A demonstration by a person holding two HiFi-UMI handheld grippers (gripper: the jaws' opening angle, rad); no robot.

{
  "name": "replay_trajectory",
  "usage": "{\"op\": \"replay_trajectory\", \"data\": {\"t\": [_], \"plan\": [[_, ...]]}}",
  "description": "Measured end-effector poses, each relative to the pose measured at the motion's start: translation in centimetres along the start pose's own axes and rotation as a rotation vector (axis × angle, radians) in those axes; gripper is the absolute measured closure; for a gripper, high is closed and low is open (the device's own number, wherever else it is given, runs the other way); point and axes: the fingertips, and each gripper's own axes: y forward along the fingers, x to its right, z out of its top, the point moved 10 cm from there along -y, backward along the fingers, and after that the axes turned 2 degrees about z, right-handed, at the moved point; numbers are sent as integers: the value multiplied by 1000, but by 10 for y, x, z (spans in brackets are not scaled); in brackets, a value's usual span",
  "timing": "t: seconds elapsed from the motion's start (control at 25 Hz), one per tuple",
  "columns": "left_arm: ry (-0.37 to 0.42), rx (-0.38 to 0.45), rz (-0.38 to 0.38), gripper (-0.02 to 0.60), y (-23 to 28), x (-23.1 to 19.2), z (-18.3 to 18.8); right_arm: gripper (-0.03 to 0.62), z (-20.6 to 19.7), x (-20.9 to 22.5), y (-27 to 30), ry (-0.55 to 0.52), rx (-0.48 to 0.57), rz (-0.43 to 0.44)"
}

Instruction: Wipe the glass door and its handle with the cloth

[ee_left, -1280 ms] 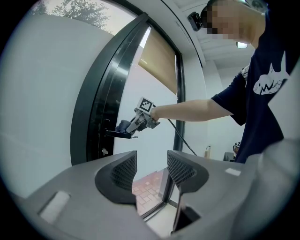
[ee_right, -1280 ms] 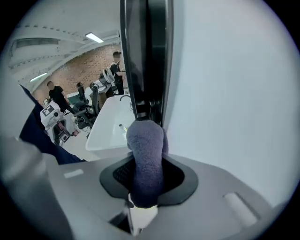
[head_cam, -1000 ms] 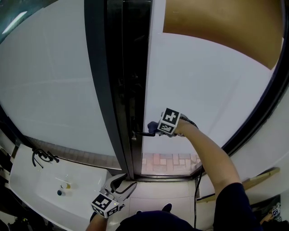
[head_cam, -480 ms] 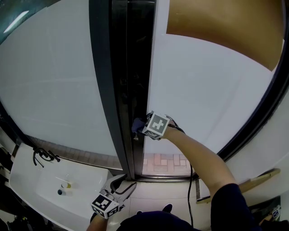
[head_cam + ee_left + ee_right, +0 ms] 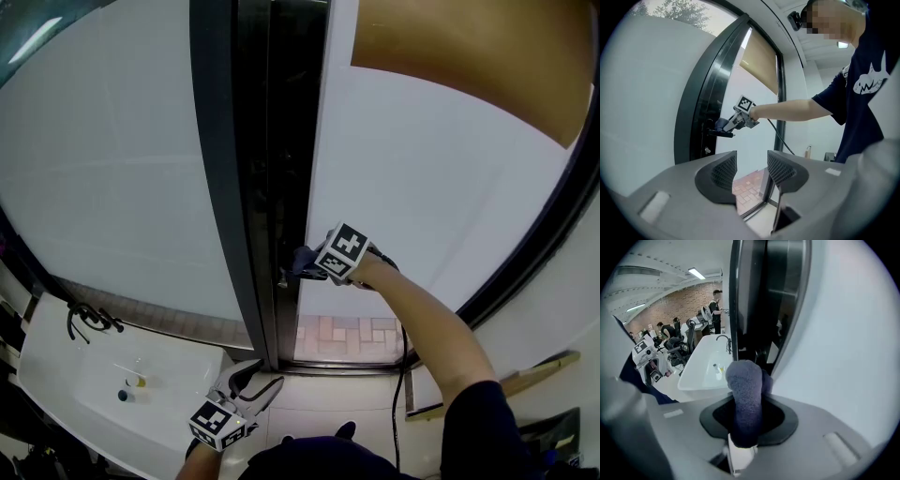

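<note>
Right gripper (image 5: pixel 311 262) shifted right, its view shows cloth (image 5: pixel 744 394) pinched, left gripper (image 5: pixel 751 169) spread

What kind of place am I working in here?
Likely an open-plan office or workshop, at its entrance: a tall glass door, people working before a brick wall, strip lights overhead.

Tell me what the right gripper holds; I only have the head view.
Observer: In the right gripper view, the right gripper is shut on a dark blue cloth.
Operator: Report the left gripper.
Observer: Its own view shows the left gripper open, with nothing between the jaws.
Operator: Check who else is around.
Observer: The right gripper view shows several people in front of a brick wall.
</note>
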Motion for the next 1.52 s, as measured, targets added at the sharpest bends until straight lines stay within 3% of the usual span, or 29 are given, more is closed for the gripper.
{"op": "replay_trajectory", "data": {"t": [0.24,0.36,0.44,0.52,0.64,0.76,1.04,1.36,1.52], "plan": [[1,3,-7,383,2,0,2,494,-30,8,-20,-46,-74,-88],[1,4,-7,383,0,-1,1,493,-29,-6,-30,-135,-9,-189],[-2,1,-4,383,-2,-4,0,493,-18,-23,-32,-228,49,-259],[-3,-3,0,383,-3,-6,-1,493,-2,-44,-28,-387,61,-332],[-2,2,3,383,-4,-5,0,492,20,-76,-7,-589,57,-378],[2,6,4,383,-7,-4,1,491,34,-99,21,-706,33,-407],[-13,0,32,383,-15,-6,-3,493,27,-110,70,-947,-113,-571],[-13,3,22,383,-13,-7,-6,493,-3,-116,70,-1053,-146,-607],[-12,-1,9,383,-9,-7,-6,494,-30,-113,63,-1047,-186,-599]]}}
